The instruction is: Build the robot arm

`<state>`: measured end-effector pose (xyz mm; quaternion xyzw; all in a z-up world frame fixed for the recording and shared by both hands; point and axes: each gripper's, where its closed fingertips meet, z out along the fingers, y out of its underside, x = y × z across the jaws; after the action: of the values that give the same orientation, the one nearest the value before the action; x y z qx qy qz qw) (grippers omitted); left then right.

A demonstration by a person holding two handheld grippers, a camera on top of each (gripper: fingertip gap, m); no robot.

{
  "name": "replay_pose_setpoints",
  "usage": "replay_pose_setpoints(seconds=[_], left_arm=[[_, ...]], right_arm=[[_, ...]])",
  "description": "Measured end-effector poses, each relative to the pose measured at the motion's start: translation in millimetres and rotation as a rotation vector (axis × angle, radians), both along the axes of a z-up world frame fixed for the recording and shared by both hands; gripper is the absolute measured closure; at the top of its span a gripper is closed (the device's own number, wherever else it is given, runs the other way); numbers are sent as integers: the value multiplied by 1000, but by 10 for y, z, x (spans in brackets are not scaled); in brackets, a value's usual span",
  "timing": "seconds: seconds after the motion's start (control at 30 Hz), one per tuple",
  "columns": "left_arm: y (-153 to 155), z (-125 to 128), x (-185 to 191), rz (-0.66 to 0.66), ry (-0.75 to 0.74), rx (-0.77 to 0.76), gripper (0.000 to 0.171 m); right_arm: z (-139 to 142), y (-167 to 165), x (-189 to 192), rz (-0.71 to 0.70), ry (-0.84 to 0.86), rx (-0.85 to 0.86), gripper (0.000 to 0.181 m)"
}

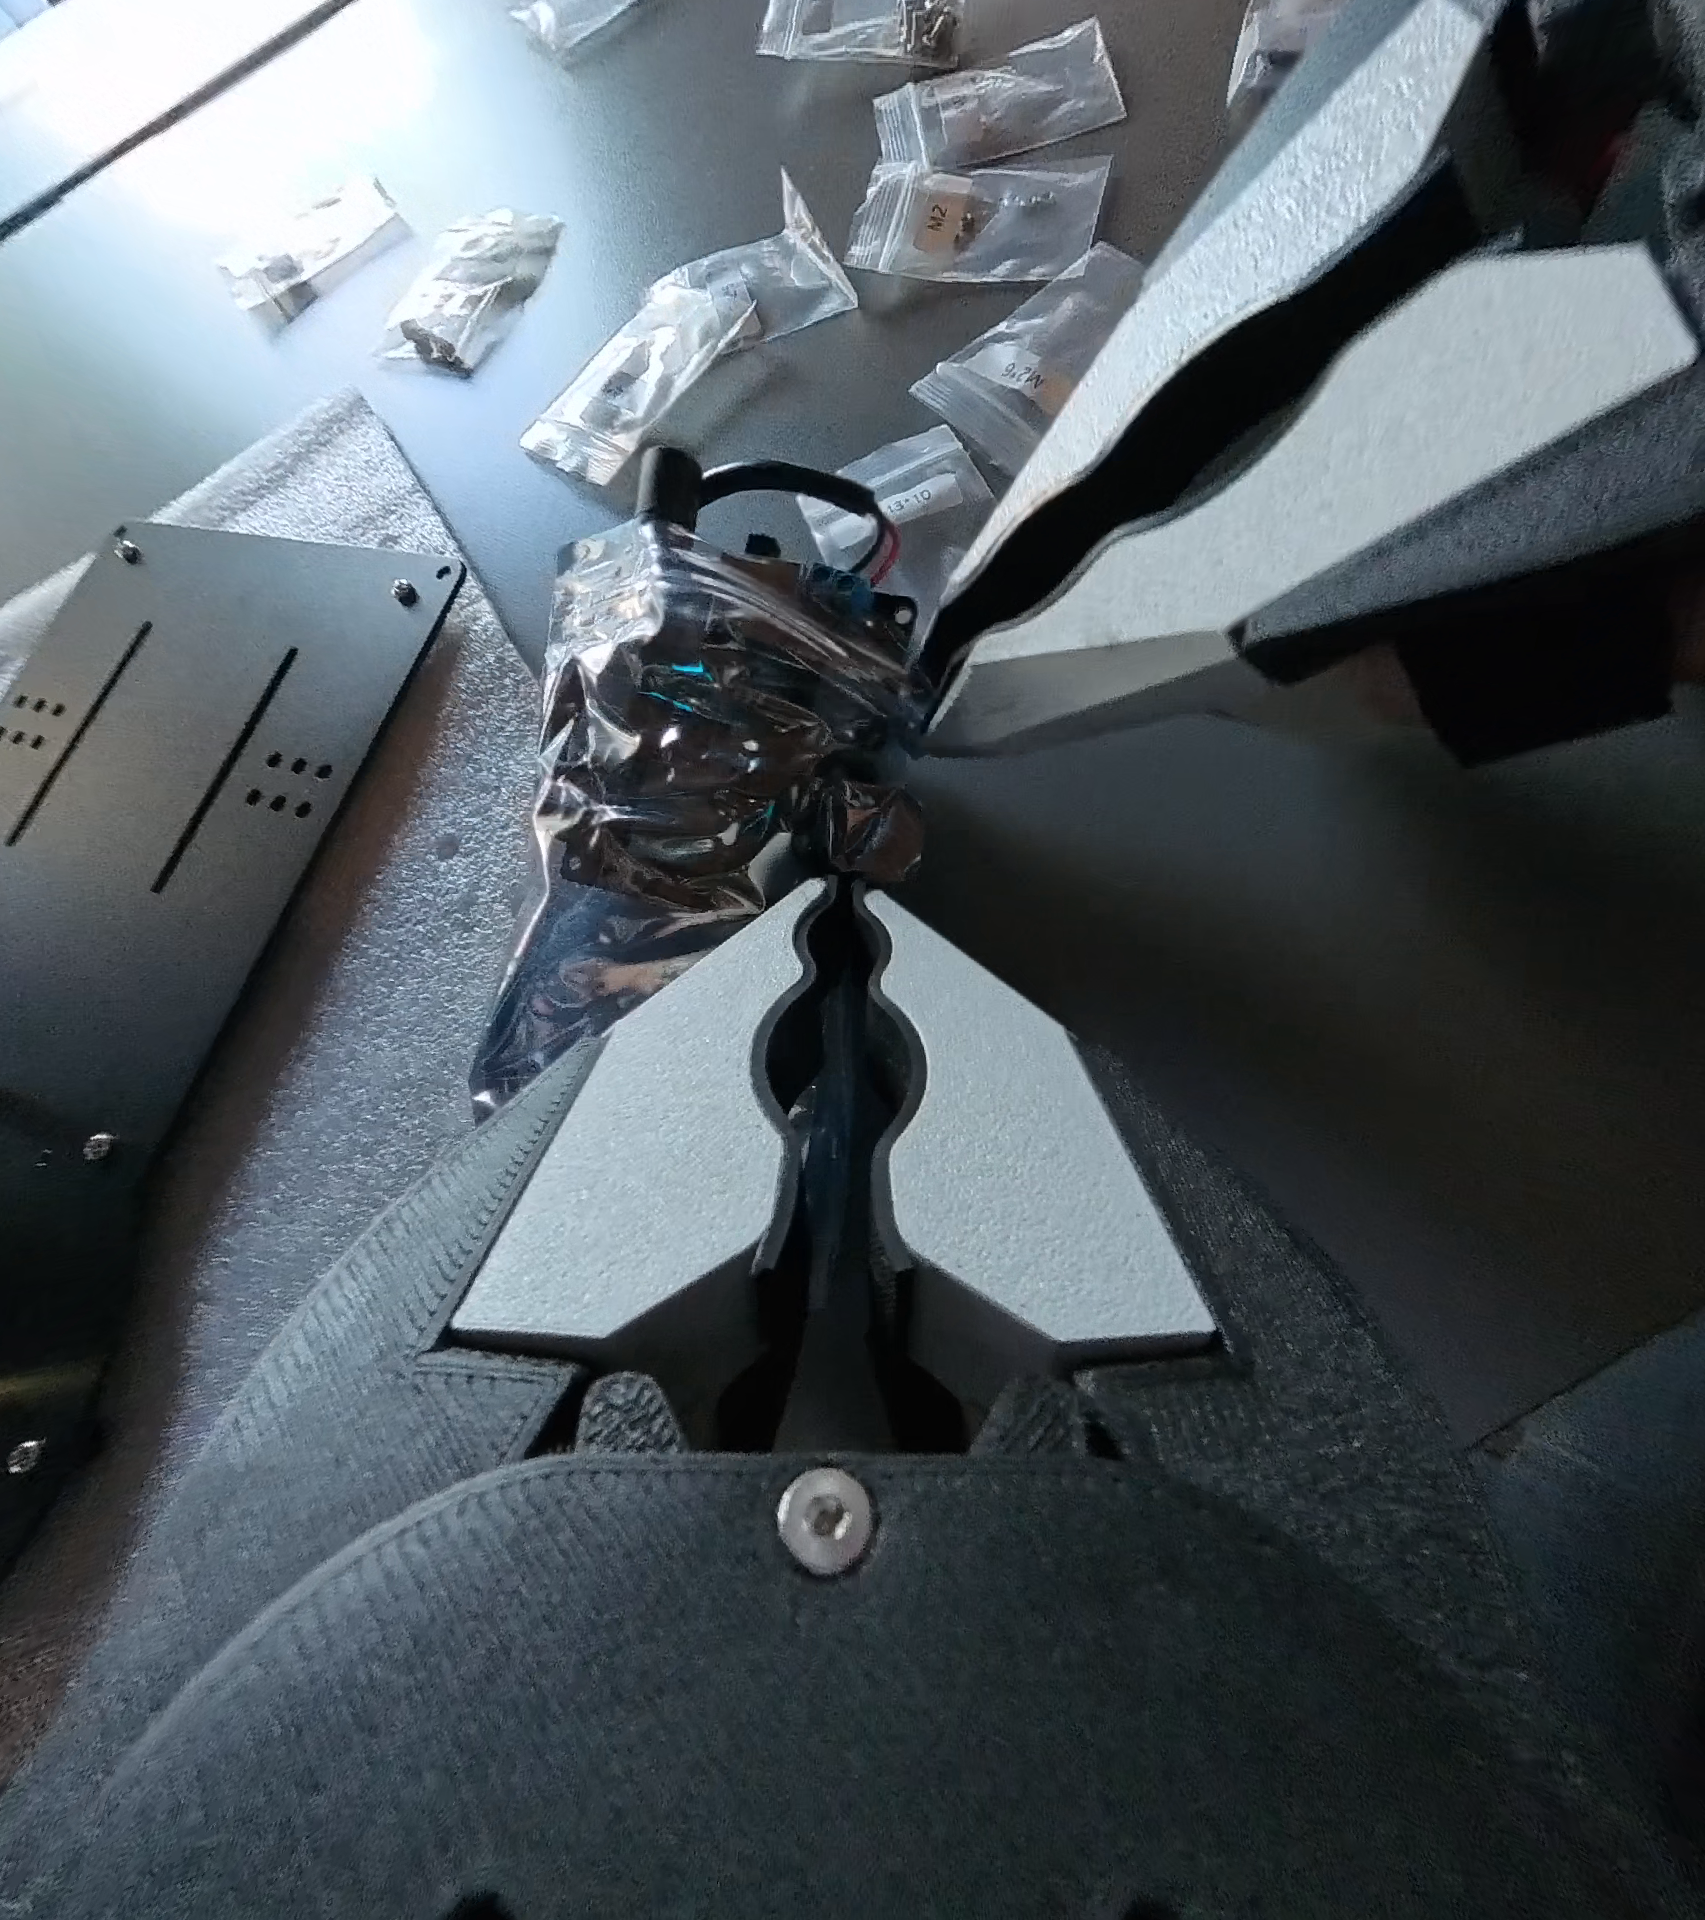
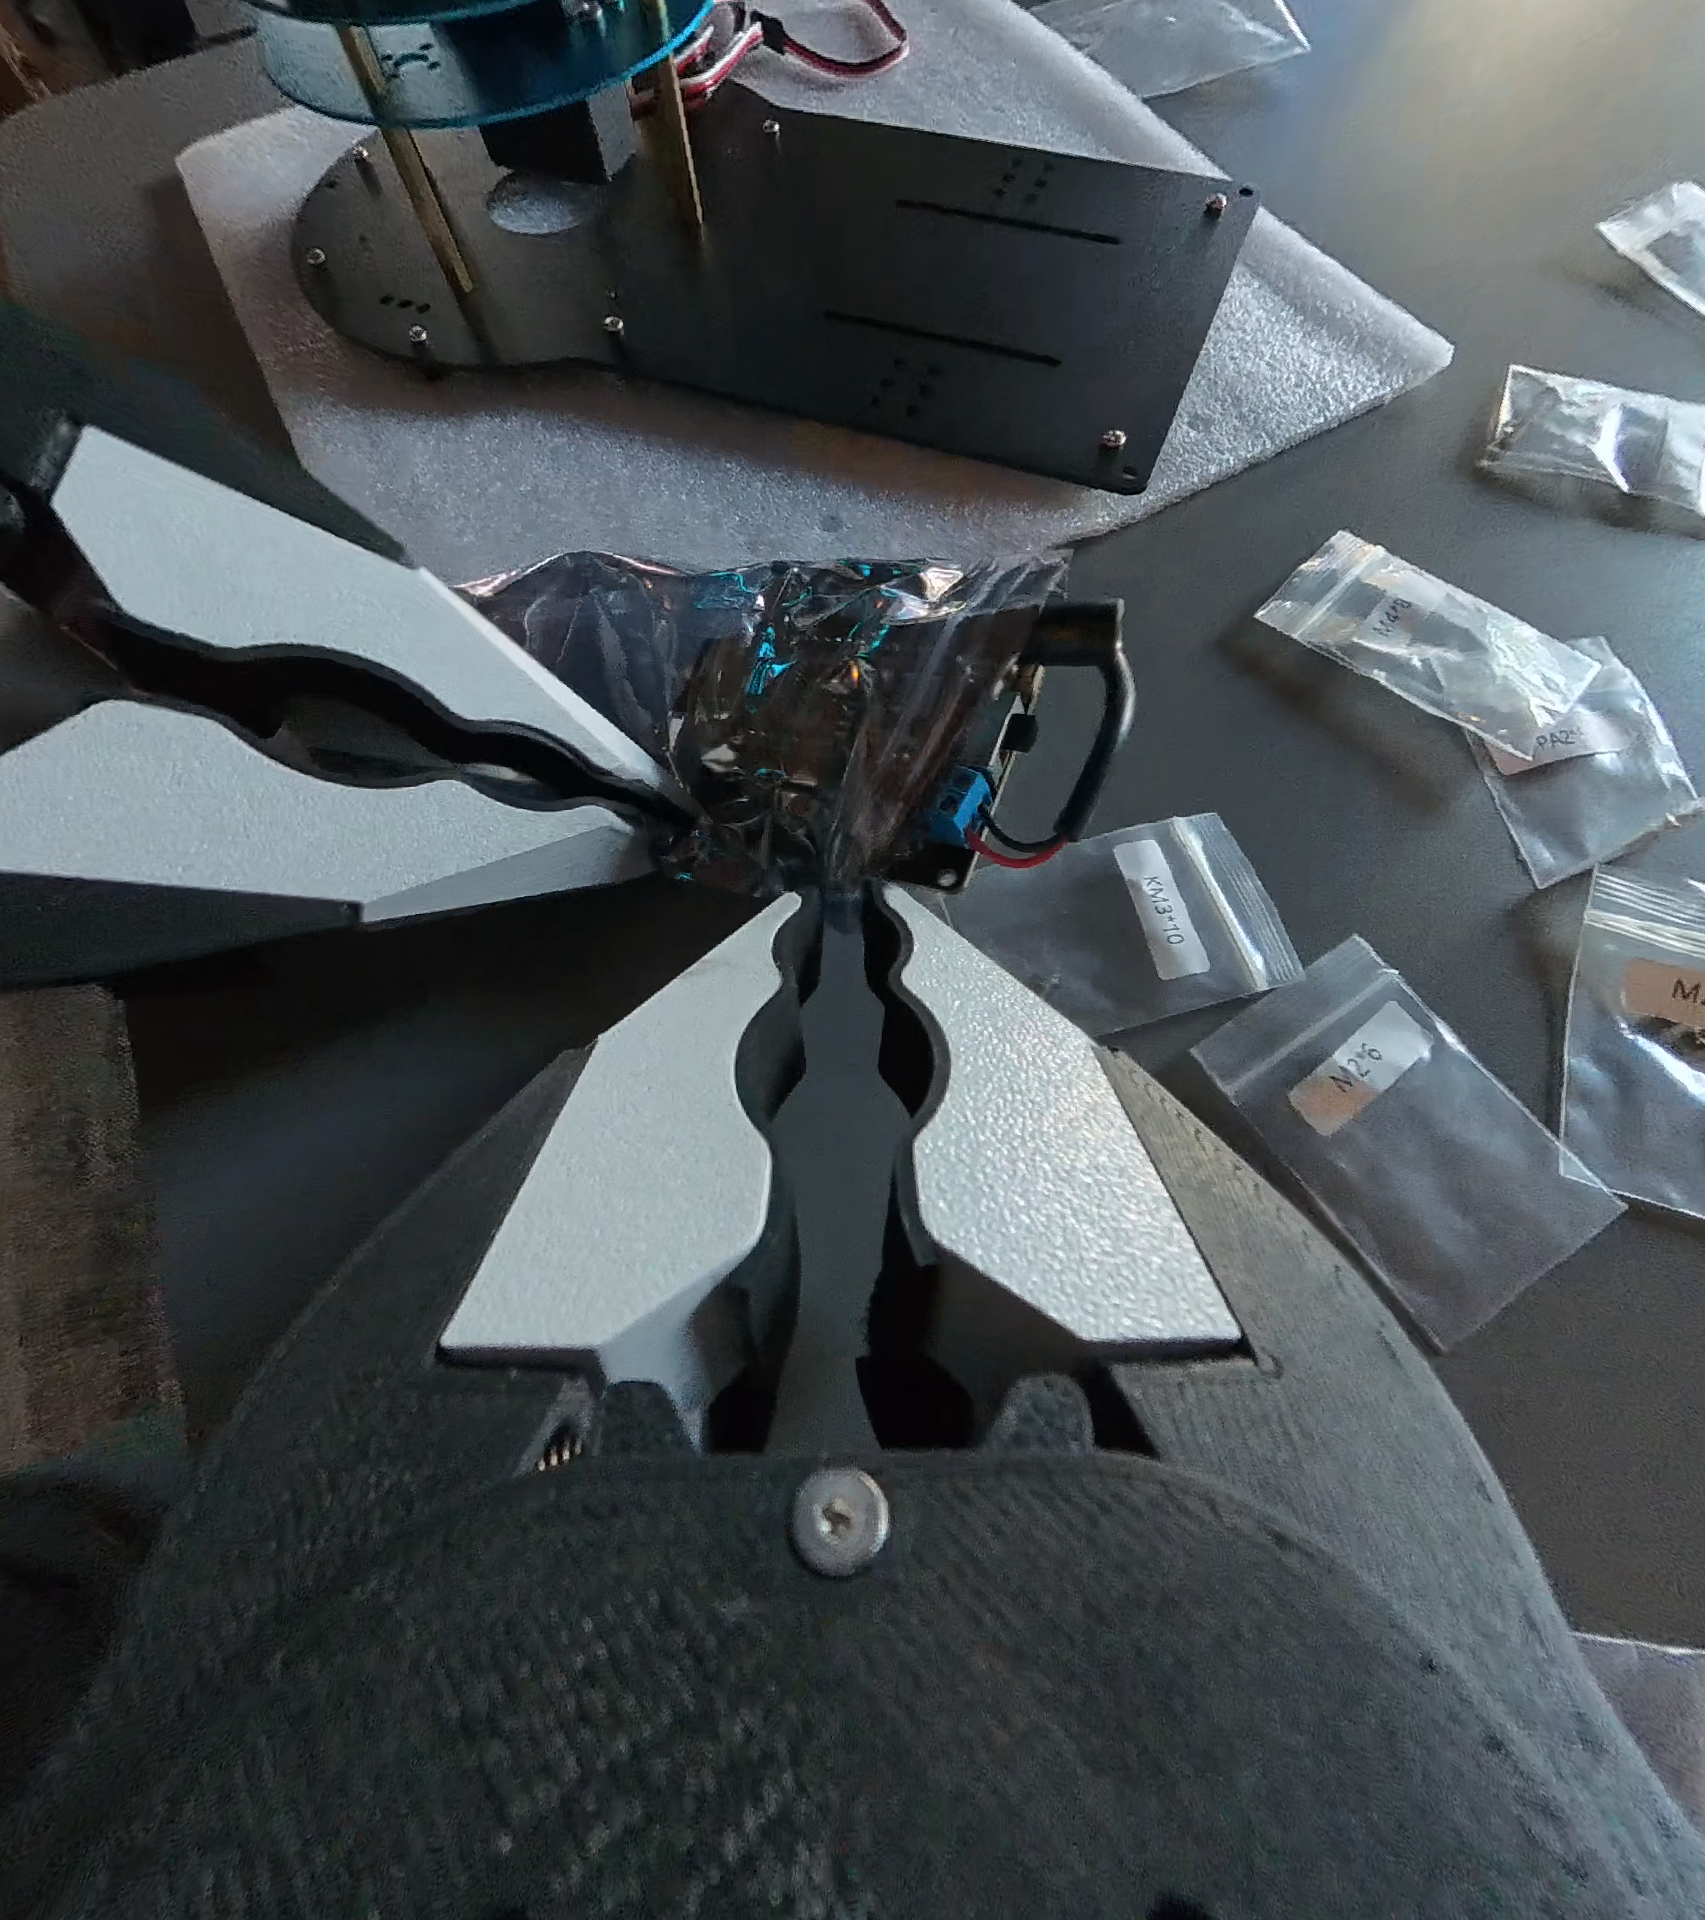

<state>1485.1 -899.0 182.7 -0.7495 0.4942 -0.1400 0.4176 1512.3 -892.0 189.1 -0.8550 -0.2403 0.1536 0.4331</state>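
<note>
Right wrist view shows both hand-held grippers, right [image 2: 832, 896] and left [image 2: 656, 810], pinched on a crinkly bag [image 2: 806, 717] above the worktop [image 2: 1347, 582]; thin, slippery film around a stiff, fragile board [image 2: 993, 790], best gripped at its edges.

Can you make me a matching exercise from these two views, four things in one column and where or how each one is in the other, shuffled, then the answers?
Things:
1. left gripper
2. shiny bag
3. black slotted plate
4. blue connector

States:
A. rests on white foam sheet
B. sticks out of the bag's open end, with red and black wires
C. shut on a bag corner
D. held between both grippers, above the table

Pairs: 1-C, 2-D, 3-A, 4-B. The right gripper pinches the bag too.
</note>
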Motion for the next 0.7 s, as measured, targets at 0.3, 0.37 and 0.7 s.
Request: replay_pose_setpoints(seconds=[0.3, 0.37, 0.7], left_arm=[[6, -6, -2, -1, -22, -46, 171], [1, -2, 0, -5, -29, -54, 171], [-24, -16, -7, -55, 8, -27, 171]], right_arm=[[-3, -12, -53, -9, -82, 42, 176], [7, -20, -43, -4, -67, 45, 176], [101, -70, 15, 35, 335, -149, 167]])
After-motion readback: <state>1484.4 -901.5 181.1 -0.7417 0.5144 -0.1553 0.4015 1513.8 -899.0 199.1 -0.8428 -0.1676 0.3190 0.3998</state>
